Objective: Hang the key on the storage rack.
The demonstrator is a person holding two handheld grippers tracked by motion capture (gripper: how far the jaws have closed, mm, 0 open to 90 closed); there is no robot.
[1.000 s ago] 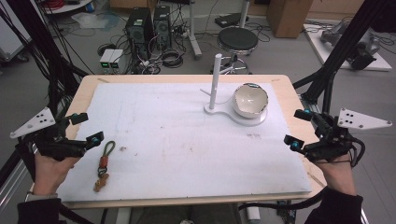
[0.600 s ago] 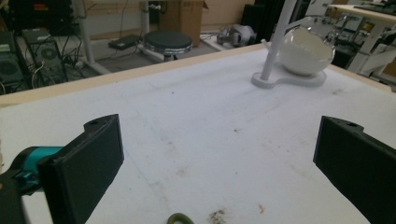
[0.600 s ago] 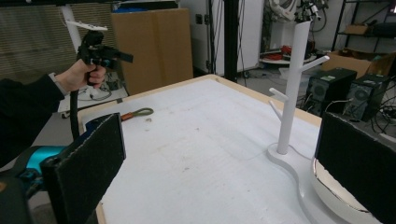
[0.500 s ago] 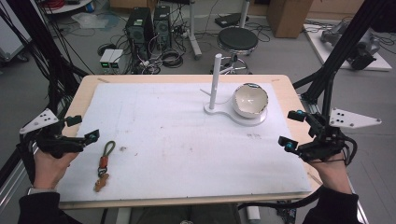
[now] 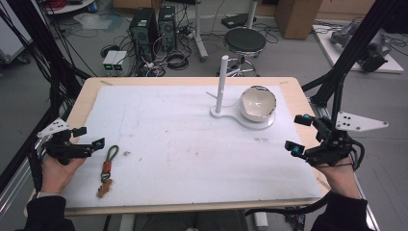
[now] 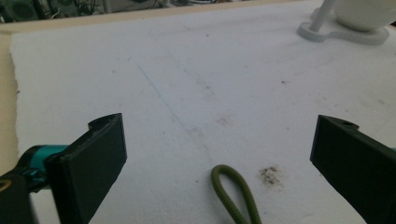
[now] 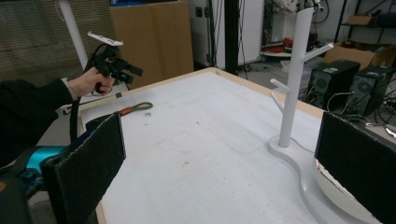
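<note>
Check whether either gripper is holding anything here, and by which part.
Nothing is held. The left gripper and the right gripper are both open with nothing between the jaws; the green-looped lanyard lies on the table, untouched.

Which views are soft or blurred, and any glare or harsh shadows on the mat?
High view: even light, no glare on the white mat, mild softness overall. Left gripper view: the left gripper blurs at its near jaws, while the green loop and stains read clearly. Right gripper view: the jaws are soft and the white stand is sharper; shadows are faint.
</note>
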